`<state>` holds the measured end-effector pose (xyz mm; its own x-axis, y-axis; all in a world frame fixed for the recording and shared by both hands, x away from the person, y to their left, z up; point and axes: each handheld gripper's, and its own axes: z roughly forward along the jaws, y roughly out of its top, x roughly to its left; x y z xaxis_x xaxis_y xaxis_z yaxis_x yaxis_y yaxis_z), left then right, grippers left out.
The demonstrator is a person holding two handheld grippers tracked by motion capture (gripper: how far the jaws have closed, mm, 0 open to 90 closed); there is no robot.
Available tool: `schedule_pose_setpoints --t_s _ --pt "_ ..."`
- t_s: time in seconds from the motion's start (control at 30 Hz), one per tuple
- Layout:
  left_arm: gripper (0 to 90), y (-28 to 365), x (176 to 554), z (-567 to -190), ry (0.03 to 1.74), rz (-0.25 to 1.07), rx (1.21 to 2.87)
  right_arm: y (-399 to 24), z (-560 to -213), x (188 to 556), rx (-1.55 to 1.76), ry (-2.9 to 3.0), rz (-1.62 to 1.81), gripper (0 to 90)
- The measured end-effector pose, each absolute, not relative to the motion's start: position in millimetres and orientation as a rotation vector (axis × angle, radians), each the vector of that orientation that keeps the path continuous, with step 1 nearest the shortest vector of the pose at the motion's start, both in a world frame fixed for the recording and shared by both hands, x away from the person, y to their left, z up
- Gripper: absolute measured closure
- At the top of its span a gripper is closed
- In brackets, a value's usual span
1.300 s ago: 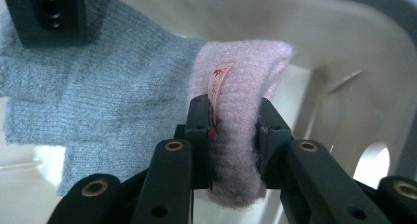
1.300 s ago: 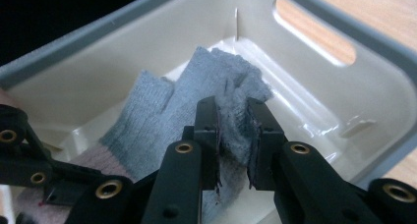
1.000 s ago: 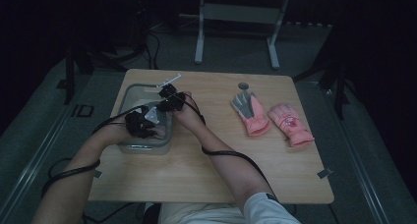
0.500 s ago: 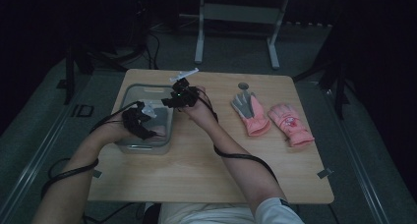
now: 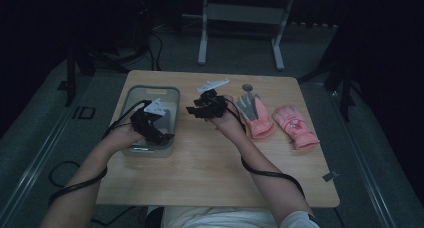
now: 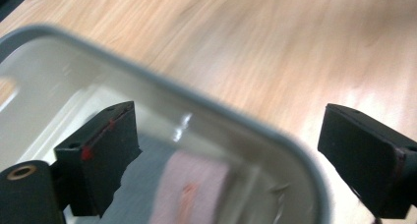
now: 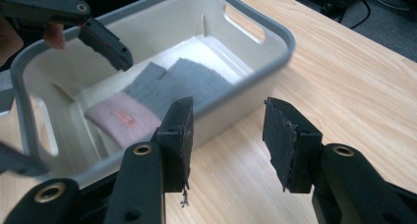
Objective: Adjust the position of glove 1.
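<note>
Lying folded in the grey bin [image 7: 255,35], flat on its floor: 1 glove [image 7: 162,98], grey with a pink cuff, touched by neither tool. Hovering over the bin's near end, left gripper [image 5: 150,125], jaws just opened wide, nothing between them. Standing just right of the bin above the bare wooden table [image 5: 215,163], right gripper [image 5: 207,108], jaws apart and just narrowed a little, holding nothing. Resting farther right on the table, 2 more pink gloves [image 5: 277,122], side by side.
</note>
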<state>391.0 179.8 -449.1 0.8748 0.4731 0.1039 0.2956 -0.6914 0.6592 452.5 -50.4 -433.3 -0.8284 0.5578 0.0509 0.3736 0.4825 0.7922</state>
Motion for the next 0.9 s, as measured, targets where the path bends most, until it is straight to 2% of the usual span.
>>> schedule_pose_setpoints --t_s 0.23,0.47,0.9 --pt "7.9 158.2 383.8 -450.6 0.479 0.321 2.383 -82.4 -432.7 448.3 0.822 2.48 1.248 56.7" --pt "7.9 134.5 367.6 -450.1 0.39 0.37 2.386 -124.0 -434.0 444.6 0.864 2.421 1.24 60.3" --pt "8.0 84.5 331.0 -487.9 0.299 0.212 2.471 -181.3 -442.7 450.8 0.898 2.349 1.114 59.9"
